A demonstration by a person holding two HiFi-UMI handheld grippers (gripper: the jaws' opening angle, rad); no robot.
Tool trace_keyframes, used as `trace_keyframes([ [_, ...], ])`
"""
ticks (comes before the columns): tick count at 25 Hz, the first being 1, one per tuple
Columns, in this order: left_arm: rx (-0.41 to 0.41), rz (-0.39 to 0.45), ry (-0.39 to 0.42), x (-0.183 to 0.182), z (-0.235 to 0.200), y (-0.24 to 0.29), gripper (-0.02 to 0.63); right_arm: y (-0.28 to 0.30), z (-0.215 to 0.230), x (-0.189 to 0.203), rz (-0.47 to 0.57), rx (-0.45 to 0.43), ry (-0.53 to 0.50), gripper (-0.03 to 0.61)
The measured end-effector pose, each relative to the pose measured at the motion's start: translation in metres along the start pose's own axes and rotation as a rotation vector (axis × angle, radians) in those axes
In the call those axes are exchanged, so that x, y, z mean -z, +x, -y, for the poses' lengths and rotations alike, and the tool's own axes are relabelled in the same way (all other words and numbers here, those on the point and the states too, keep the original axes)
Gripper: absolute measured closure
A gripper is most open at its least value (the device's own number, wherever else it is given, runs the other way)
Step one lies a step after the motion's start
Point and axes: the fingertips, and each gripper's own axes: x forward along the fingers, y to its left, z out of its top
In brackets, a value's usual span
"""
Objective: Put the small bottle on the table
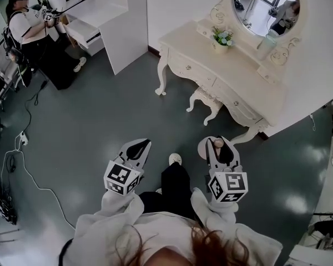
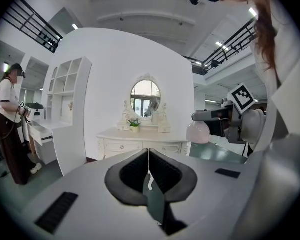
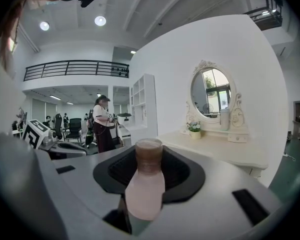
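Observation:
My right gripper (image 1: 217,147) is shut on a small pale pink bottle (image 1: 215,143) with a brown cap. In the right gripper view the bottle (image 3: 145,190) lies lengthwise between the jaws of that gripper (image 3: 149,153), cap pointing away. My left gripper (image 1: 135,149) is shut and holds nothing; in its own view the left gripper (image 2: 148,155) shows both jaws meeting in a thin line, with the bottle (image 2: 198,132) off to the right. Both grippers hang over the grey floor. The white dressing table (image 1: 195,50) stands ahead and to the right, well apart from them.
On the table are a small potted plant (image 1: 222,39) and an oval mirror (image 1: 265,7). A white stool (image 1: 206,101) is tucked beneath it. A white desk unit (image 1: 108,21) stands at the back left, beside another person (image 1: 29,33). Cables (image 1: 22,168) trail along the floor at left.

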Motion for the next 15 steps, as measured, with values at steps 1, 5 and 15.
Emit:
trace_keyframes([
  [1,-0.008,0.002,-0.001,-0.002,-0.005,0.006,0.595,0.008,0.004,-0.001,-0.003,-0.008,-0.004,0.425],
  [5,-0.030,0.010,-0.005,-0.013,-0.023,0.035,0.595,0.039,0.018,-0.011,-0.005,-0.029,-0.012,0.425],
  [15,-0.040,0.029,0.013,-0.049,-0.060,0.115,0.595,0.121,0.062,-0.038,-0.008,-0.076,-0.036,0.425],
])
